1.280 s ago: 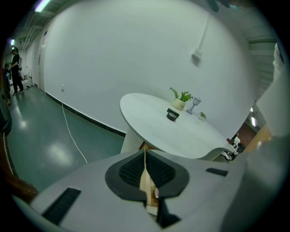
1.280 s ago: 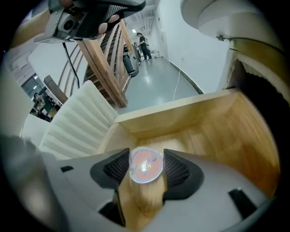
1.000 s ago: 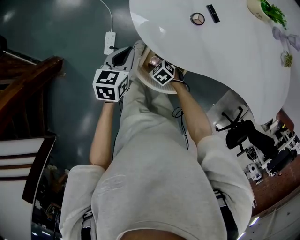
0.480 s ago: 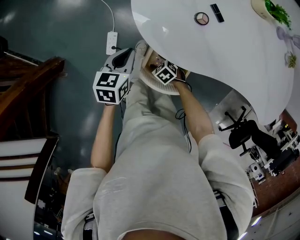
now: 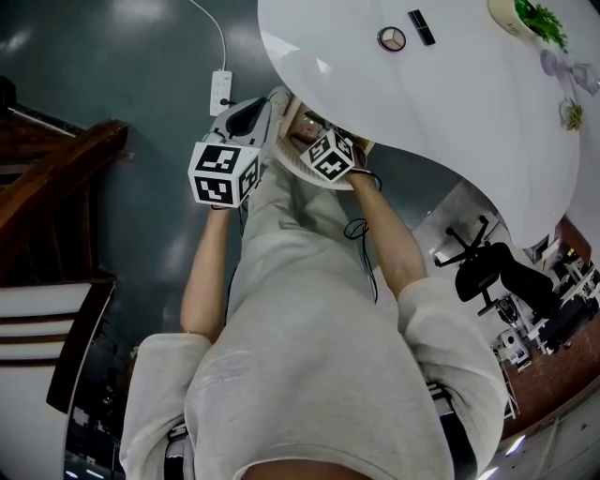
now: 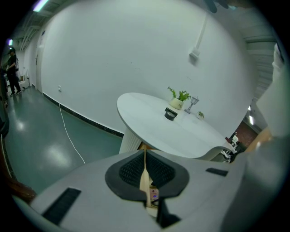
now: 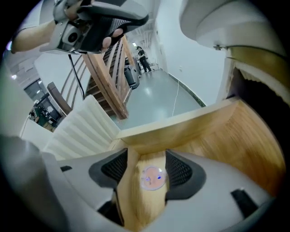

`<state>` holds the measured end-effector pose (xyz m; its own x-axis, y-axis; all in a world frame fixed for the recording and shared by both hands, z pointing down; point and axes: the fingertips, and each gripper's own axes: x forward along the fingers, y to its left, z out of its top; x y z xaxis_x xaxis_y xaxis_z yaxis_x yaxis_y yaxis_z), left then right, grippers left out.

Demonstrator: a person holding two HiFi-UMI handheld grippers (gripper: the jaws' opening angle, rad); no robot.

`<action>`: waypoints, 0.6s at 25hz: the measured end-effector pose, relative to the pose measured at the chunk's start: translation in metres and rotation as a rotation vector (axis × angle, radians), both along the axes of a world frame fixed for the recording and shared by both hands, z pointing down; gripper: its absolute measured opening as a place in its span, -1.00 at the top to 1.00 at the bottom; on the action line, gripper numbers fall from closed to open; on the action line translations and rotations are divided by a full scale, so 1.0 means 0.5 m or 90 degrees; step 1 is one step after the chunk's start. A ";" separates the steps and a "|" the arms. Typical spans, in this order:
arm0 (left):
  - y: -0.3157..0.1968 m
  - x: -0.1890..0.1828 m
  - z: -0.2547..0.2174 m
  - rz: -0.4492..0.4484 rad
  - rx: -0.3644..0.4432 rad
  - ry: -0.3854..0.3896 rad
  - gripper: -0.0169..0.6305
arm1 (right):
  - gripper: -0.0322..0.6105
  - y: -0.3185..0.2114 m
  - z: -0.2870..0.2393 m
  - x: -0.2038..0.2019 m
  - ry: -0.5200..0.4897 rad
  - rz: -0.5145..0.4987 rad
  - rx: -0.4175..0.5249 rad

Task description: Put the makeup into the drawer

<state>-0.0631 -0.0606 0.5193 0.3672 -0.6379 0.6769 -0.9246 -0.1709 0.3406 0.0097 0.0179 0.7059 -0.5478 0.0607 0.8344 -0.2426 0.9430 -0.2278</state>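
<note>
Wood grain of the drawer [image 7: 226, 149] floor fills the right gripper view. Right gripper [image 7: 146, 157]: jaws apart, and they have just been opening. The compact [image 7: 152, 176], round and clear-pink, lies flat on the drawer floor between the pads. A gap shows on one side of it, and it is not squeezed.

Left gripper [image 6: 145, 156]: jaws together, clamped on a thin wooden edge of the drawer, which I see edge-on between the pads.

In the head view the drawer stands pulled out from under the white table [image 5: 450, 112]. Both grippers are at it, the left at its outer side and the right reaching in.

Farther out on the tabletop lies a second compact [image 5: 392, 38], also round. Just beside it, not touching, is a black stick [image 5: 421, 26]. A potted plant [image 5: 539, 19] stands beyond them at the table's far rim. On the grey-green floor below lies a white power strip [image 5: 220, 86] with its cable.
</note>
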 end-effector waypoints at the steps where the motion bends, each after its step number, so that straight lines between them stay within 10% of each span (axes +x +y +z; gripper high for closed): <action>1: -0.001 0.000 0.002 0.000 0.001 0.000 0.90 | 0.09 -0.001 -0.005 -0.004 -0.007 -0.005 0.010; 15: -0.006 0.002 -0.032 -0.008 0.028 -0.010 0.90 | 0.18 -0.002 -0.250 -0.035 -0.170 -0.009 0.125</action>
<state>-0.0621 -0.0633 0.5035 0.3486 -0.6721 0.6533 -0.9319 -0.1739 0.3183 -0.0076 0.0172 0.5811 -0.7493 -0.0779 0.6577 -0.1855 0.9780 -0.0954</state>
